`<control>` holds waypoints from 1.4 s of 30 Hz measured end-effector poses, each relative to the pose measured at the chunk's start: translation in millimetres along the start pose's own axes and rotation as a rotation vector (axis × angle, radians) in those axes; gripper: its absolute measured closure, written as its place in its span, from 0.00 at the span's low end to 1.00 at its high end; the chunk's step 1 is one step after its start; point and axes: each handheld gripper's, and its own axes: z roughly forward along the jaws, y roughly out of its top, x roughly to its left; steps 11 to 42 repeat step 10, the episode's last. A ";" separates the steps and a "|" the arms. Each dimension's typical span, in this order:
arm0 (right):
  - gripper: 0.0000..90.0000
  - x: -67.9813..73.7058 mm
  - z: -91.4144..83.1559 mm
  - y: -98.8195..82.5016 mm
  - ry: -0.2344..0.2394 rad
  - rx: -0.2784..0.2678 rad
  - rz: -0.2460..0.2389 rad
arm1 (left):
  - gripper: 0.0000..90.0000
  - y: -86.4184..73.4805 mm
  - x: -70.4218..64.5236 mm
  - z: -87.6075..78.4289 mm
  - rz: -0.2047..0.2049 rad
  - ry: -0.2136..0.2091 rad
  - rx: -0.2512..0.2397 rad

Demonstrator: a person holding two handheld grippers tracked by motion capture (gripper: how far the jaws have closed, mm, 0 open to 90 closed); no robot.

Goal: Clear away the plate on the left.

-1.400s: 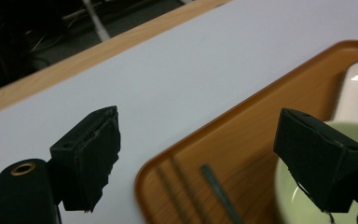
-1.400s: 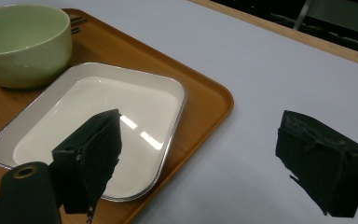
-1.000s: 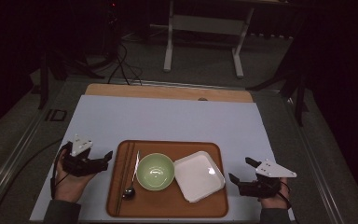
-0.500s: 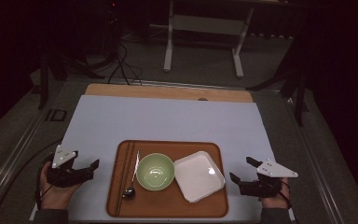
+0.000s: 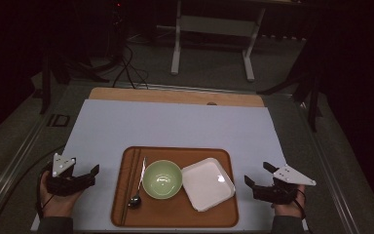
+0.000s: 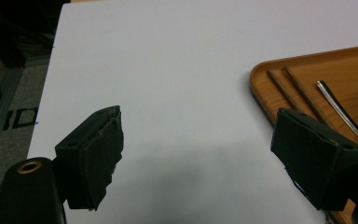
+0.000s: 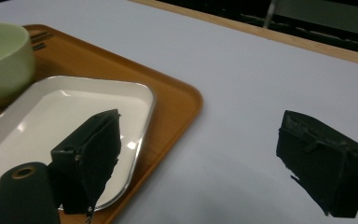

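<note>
Left gripper [image 5: 89, 174] spread, empty, over white mat [image 5: 175, 126]; tray [image 5: 175, 217] edge just beside its far-side finger [image 6: 314, 161]. Right gripper [image 5: 259, 176] spread, empty; white plate [image 5: 207, 183] beside one finger [image 7: 91, 156]. Beyond: green bowl [image 5: 162, 179], spoon [image 5: 137, 197], chopsticks [image 5: 129, 180] on tray.

Readable text: none — no brand, number or sign legible.
Dark marking: on the grey surface [image 6: 14, 119] left of the white mat [image 6: 168, 93] — blurred, cannot be read.
</note>
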 end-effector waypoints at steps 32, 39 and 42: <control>0.13 -1.7 12.9 -1.3 -0.063 0.029 0.030 | 0.19 -4.9 4.8 9.6 -0.044 0.012 0.040; 0.13 -1.7 12.9 -1.3 -0.063 0.029 0.030 | 0.19 -4.9 4.8 9.6 -0.044 0.012 0.040; 0.13 -1.7 12.9 -1.3 -0.063 0.029 0.030 | 0.19 -4.9 4.8 9.6 -0.044 0.012 0.040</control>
